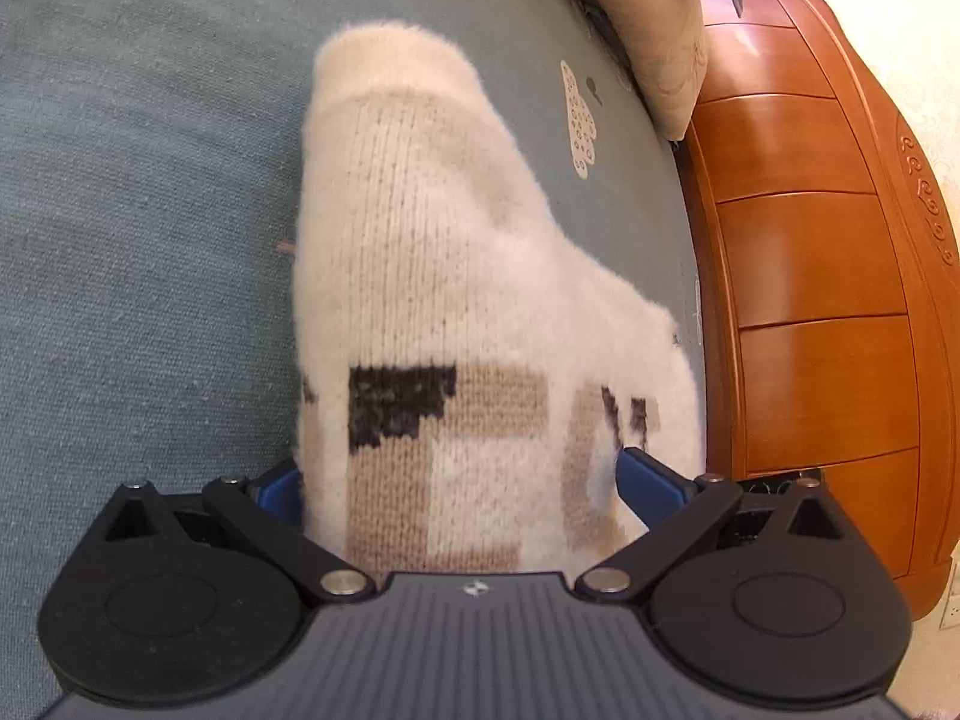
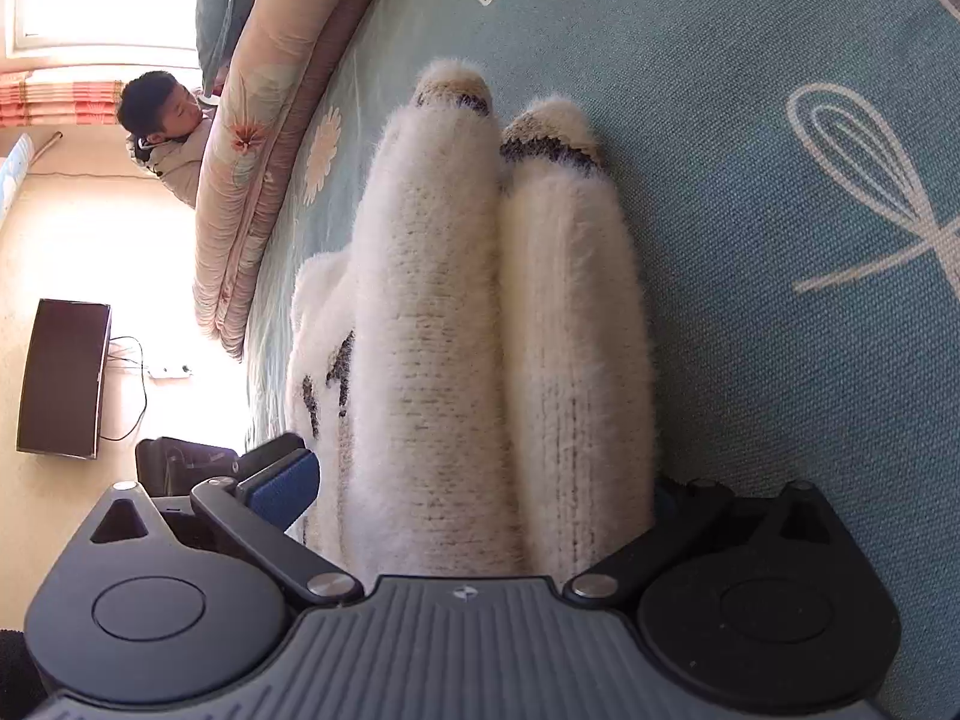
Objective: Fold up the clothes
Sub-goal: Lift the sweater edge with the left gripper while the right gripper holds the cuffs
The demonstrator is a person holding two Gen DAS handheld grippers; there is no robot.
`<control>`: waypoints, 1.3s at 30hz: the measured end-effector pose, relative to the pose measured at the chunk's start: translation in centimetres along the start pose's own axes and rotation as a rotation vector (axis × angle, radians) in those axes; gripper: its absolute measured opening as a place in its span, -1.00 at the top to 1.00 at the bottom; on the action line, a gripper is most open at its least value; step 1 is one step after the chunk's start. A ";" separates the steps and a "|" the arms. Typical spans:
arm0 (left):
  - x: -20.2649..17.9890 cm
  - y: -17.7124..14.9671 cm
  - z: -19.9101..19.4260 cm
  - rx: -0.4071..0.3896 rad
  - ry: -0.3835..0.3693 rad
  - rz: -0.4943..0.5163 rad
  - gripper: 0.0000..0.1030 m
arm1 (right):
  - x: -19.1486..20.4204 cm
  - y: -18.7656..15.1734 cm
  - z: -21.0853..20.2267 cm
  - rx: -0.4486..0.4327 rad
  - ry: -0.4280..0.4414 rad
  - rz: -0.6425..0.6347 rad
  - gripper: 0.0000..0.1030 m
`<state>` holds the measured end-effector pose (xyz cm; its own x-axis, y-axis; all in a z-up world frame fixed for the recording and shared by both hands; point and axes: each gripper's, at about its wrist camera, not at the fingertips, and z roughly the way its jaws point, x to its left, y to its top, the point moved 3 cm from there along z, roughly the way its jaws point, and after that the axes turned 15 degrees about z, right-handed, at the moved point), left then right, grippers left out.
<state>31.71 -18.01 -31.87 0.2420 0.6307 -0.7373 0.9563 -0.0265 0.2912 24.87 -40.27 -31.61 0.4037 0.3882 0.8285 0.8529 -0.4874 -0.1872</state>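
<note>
A fluffy cream knitted sweater (image 1: 432, 252) with tan and black blocks lies folded on a teal bed sheet (image 1: 150, 180). My left gripper (image 1: 462, 480) is shut on its patterned end, and the knit fills the whole gap between the blue pads (image 1: 645, 474). In the right wrist view the sweater (image 2: 432, 300) shows two long rolled folds side by side, with tan and black cuffs at the far end. My right gripper (image 2: 474, 492) is shut on the near end of these folds. One blue pad (image 2: 282, 483) shows at the left; the sweater hides the other.
A wooden headboard (image 1: 810, 240) stands along the bed's right side, with a pillow (image 1: 648, 30) against it. A folded floral quilt (image 2: 270, 150) lies along the bed's far edge. Beyond it are a person (image 2: 168, 132), a dark screen (image 2: 60, 378) and a black bag (image 2: 180, 462).
</note>
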 end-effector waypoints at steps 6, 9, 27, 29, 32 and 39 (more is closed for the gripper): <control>-1.0 -2.2 -0.1 0.126 -0.054 0.048 -0.95 | 0.0 0.2 -0.2 0.028 -0.002 -0.007 -0.98; -1.1 -2.9 -0.2 0.118 -0.066 0.052 -0.93 | -0.2 0.4 -0.4 0.071 -0.012 -0.011 -0.98; -2.0 -4.4 -3.5 0.097 0.028 0.094 -0.64 | -0.3 0.0 -0.9 0.070 -0.121 -0.027 -0.51; -2.4 -4.4 -3.8 0.098 0.028 0.099 -0.62 | -0.2 -0.2 -1.0 0.056 -0.127 -0.040 -0.50; -3.2 -4.4 -4.5 0.096 0.029 0.113 -0.59 | 0.1 -0.6 -1.4 0.034 -0.137 -0.058 -0.46; -4.8 -4.7 -5.8 0.093 0.028 0.150 -0.55 | 1.4 -1.7 -2.8 0.018 -0.135 -0.105 -0.37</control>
<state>25.08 -16.41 -26.16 0.3796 0.6357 -0.6721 0.9212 -0.1927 0.3381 23.03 -41.06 -28.64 0.3516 0.5384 0.7658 0.8981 -0.4248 -0.1137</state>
